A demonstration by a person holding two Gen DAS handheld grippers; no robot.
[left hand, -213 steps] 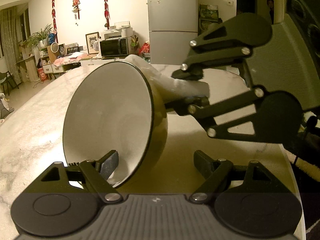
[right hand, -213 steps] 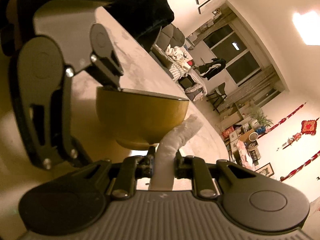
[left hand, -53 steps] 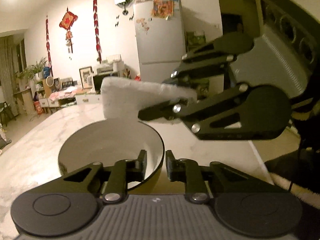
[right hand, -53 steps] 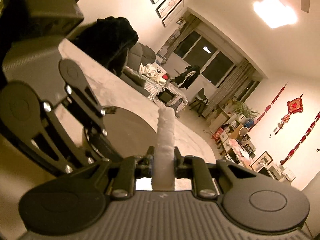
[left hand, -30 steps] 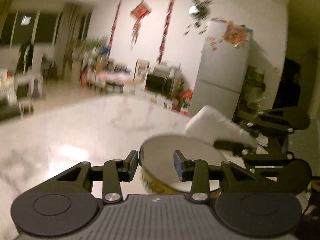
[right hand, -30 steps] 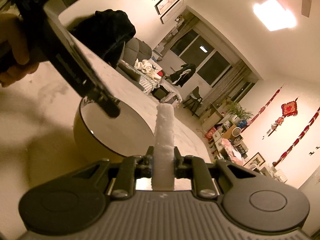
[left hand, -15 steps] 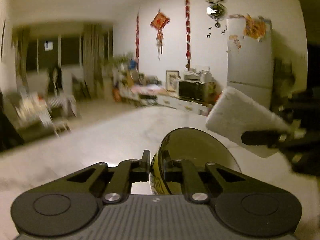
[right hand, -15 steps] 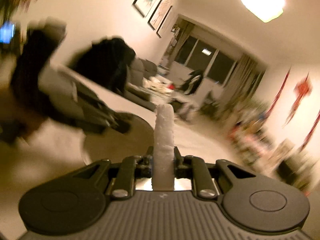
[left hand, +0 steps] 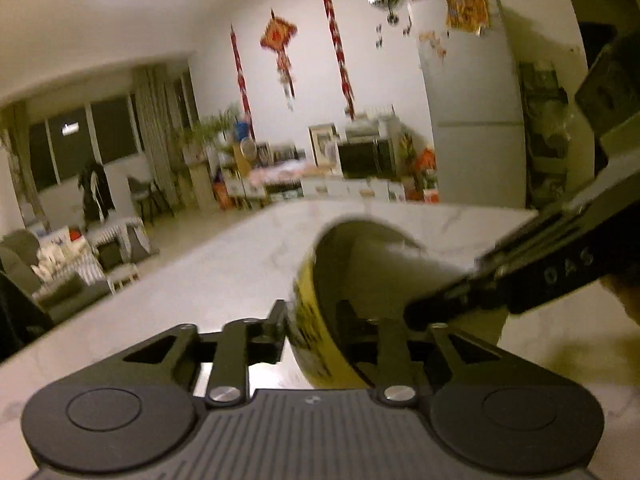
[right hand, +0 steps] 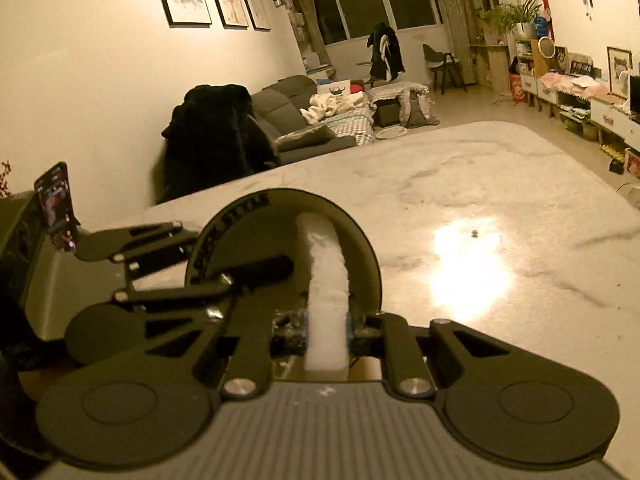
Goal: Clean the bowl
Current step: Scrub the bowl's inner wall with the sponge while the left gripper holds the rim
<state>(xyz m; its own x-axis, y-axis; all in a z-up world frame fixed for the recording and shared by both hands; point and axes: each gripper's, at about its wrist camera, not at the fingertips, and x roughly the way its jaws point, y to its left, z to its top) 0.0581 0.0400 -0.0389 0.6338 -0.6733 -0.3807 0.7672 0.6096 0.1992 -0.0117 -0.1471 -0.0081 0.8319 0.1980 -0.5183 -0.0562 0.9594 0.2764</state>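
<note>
Nearest us, our right gripper [right hand: 326,330] pinches a white sponge [right hand: 326,276] that curves forward into the bowl [right hand: 360,248]. Our left gripper [left hand: 316,334] clamps the bowl's [left hand: 308,320] yellow rim, one finger inside, one outside, holding it tipped on its side over the marble table [right hand: 500,208]. Beyond lies a dim living room.

The left gripper [left hand: 312,334] pinches the rim of a yellow bowl [left hand: 308,320], one finger outside the wall, the other inside, holding it tipped on its side with the mouth toward the right. The right gripper [left hand: 448,300] reaches in from the right, blurred, into the bowl's pale inside. A marble table [left hand: 192,280] lies beneath
</note>
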